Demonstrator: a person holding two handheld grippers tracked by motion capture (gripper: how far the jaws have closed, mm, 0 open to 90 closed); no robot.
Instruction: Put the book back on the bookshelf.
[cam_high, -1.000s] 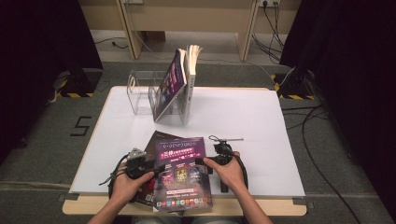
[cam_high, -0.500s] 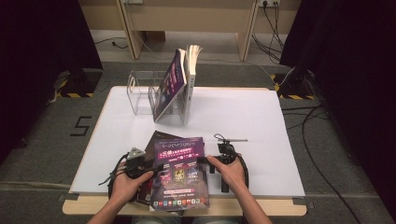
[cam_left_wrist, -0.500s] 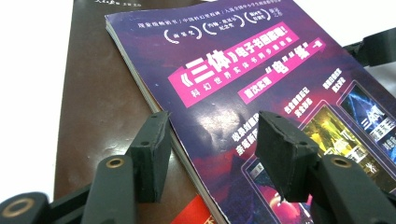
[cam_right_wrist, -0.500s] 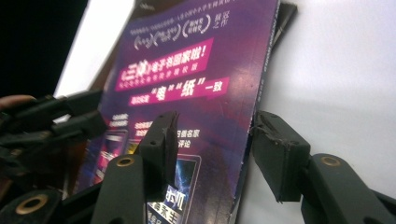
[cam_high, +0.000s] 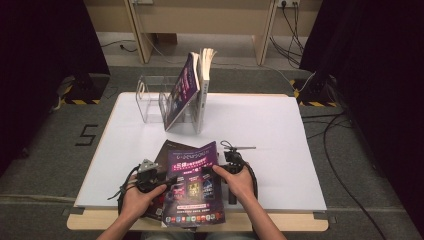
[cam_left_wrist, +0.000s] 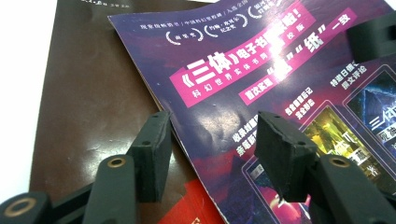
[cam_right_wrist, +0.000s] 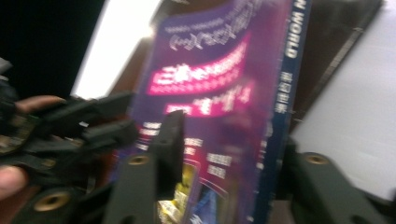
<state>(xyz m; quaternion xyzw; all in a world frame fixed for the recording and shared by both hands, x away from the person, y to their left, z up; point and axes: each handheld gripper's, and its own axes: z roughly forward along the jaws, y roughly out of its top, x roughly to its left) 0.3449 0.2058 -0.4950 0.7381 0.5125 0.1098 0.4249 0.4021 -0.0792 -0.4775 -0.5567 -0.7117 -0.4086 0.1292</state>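
Note:
A purple magazine (cam_high: 192, 195) lies near the table's front edge, partly over a dark brown book (cam_high: 166, 150). My left gripper (cam_high: 167, 181) is at its left edge. In the left gripper view its jaws (cam_left_wrist: 212, 154) straddle that edge of the magazine (cam_left_wrist: 261, 70), one over the brown book (cam_left_wrist: 93, 93), with a clear gap. They have just been closing a little. My right gripper (cam_high: 221, 172) is at the right edge. Its jaws (cam_right_wrist: 229, 144) have just been closing around the spine of the magazine (cam_right_wrist: 219, 70). That view is blurred, and no pad visibly presses.
A clear plastic rack (cam_high: 147, 102) stands at the back of the white table (cam_high: 270, 130). Two magazines (cam_high: 182, 92) lean upright in it. The left gripper (cam_right_wrist: 84, 126) also appears across the magazine in the right gripper view. Dark floor and cables surround the table.
The right hand has shifted slightly at the magazine's right edge and its jaws have narrowed. The left hand has kept still. The purple magazine lies much as before.

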